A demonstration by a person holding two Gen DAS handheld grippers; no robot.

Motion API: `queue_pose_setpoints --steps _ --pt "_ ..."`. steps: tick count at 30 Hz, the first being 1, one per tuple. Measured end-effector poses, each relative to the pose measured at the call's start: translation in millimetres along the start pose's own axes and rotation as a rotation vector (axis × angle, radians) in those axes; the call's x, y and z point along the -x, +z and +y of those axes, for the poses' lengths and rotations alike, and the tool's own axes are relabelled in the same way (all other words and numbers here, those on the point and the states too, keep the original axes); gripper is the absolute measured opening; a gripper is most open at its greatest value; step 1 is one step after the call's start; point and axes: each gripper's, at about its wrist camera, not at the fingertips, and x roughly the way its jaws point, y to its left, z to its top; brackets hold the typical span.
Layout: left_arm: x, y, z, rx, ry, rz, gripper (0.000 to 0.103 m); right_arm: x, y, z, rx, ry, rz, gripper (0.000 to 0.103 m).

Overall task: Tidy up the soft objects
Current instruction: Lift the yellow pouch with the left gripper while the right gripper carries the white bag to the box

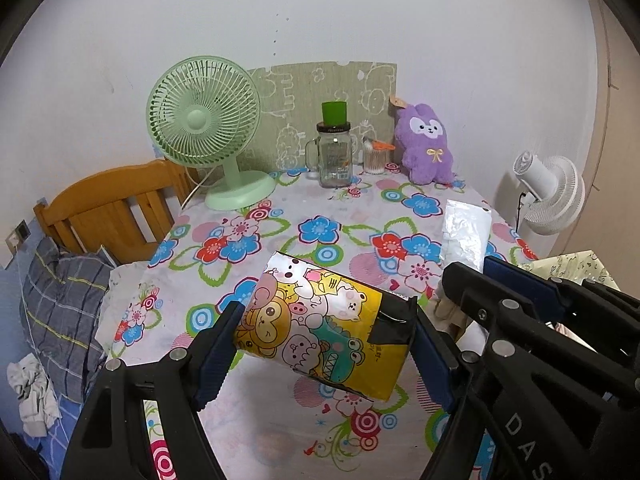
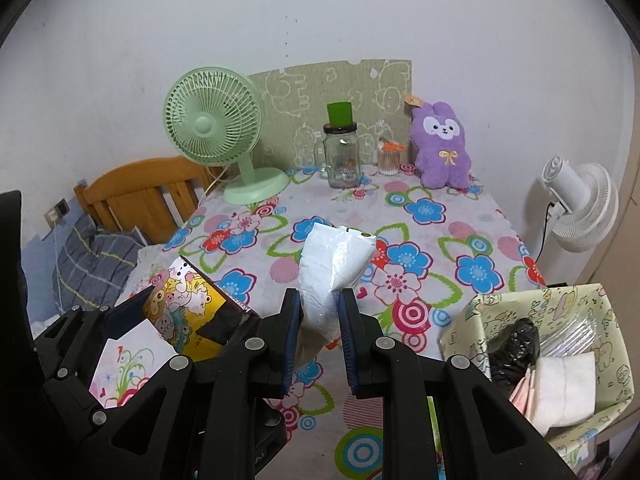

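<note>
Left gripper fingers clamp cartoon tissue pack above worktop. Right gripper fingers pinch white plastic pack, left of patterned box.

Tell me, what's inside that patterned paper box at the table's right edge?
The paper box holds a crumpled black bag, white folded pads with something pink beside them, and clear plastic. Whatever lies beneath these is covered.
</note>
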Motion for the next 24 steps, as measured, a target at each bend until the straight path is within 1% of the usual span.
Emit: queue_pose_setpoints --steps 15,24 --pt "9 5 -34 0.017 -0.008 -0.022 0.081 20 3 -31 0.005 -0.007 -0.029 0.023" --pt "13 9 -64 0.004 -0.031 -0.033 0.081 33 3 -56 -0.012 -0.028 -0.046 0.023"
